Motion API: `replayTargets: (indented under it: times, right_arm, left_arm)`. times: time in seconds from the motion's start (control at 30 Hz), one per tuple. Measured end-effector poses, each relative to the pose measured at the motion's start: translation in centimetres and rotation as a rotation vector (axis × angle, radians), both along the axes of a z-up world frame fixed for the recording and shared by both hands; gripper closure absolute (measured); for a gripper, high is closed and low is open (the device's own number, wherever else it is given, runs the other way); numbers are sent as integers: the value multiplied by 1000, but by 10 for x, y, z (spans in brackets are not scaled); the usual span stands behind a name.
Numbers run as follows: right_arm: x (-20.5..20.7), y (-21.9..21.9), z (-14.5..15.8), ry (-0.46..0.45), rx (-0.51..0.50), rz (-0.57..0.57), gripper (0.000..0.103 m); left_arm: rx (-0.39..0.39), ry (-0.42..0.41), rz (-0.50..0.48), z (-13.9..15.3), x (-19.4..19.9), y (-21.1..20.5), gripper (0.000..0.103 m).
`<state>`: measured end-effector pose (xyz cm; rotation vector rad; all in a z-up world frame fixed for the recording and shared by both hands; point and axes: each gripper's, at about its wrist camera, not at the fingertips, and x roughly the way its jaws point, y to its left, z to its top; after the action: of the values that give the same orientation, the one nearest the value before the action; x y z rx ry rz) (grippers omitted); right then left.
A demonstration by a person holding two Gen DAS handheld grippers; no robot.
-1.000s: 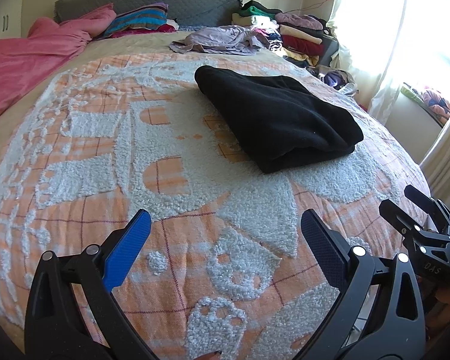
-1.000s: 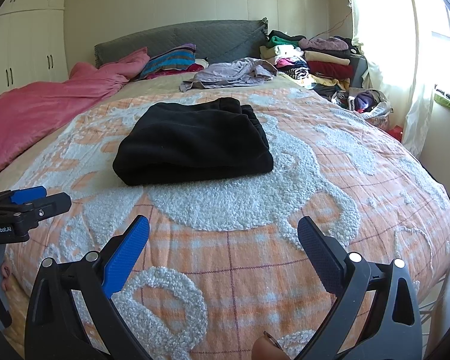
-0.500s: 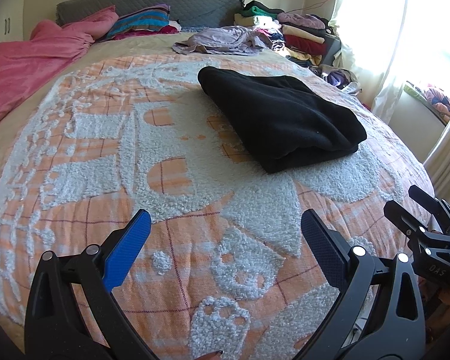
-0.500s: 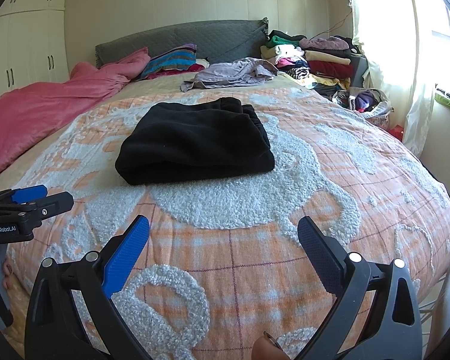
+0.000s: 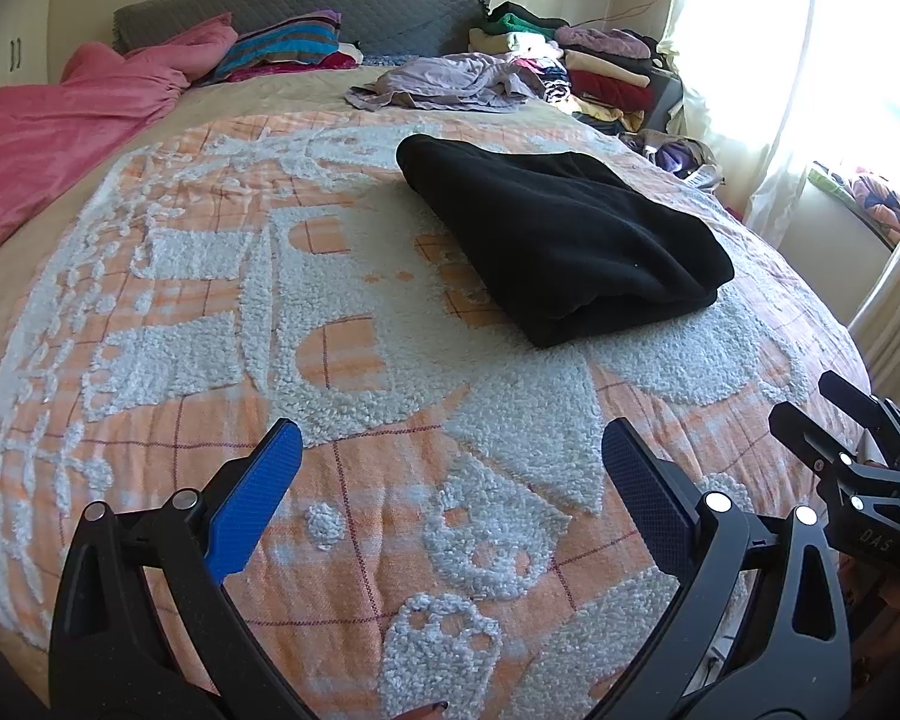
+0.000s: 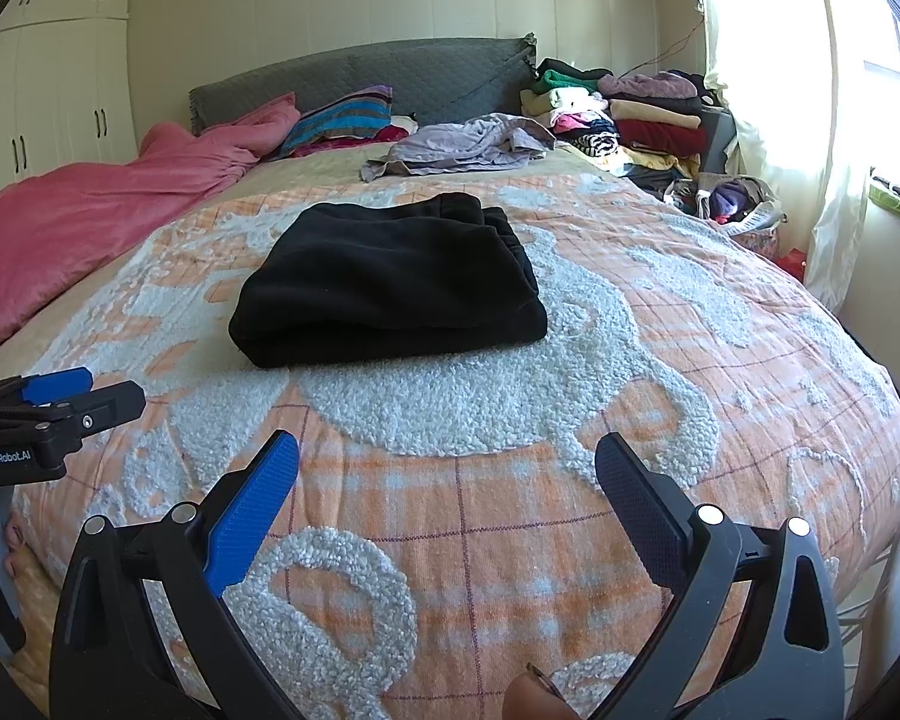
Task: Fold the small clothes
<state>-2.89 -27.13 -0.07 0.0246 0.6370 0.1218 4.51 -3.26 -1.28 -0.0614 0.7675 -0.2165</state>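
A black garment (image 5: 564, 240) (image 6: 390, 282) lies folded into a thick rectangle on the orange and white bedspread (image 5: 342, 324) (image 6: 510, 408), untouched. My left gripper (image 5: 450, 468) hovers open over the near part of the bed, well short of the garment, nothing between its fingers. My right gripper (image 6: 447, 471) is open too and empty, at the bed's near edge, the garment ahead of it. Each gripper shows in the other's view: the right one (image 5: 834, 426) at the right edge, the left one (image 6: 84, 393) at the left edge.
A crumpled lilac garment (image 6: 462, 144) lies near the grey headboard (image 6: 360, 78). A pink duvet (image 6: 90, 210) covers the bed's left side. Stacked folded clothes (image 6: 618, 114) sit at the far right, with a curtained window (image 6: 780, 90) beyond. A fingertip (image 6: 528, 699) shows at the bottom edge.
Both grippers have tilted up and drawn back slightly, so the garment sits a little lower in both views. Both stay open, and the garment has not moved.
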Motion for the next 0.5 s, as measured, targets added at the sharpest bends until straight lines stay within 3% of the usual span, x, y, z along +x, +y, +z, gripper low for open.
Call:
replayTargets:
  times: [0.5]
  right_arm:
    - [2, -1, 0, 8, 0, -5, 5]
  left_arm:
    - [0, 3, -3, 0, 0, 0, 9]
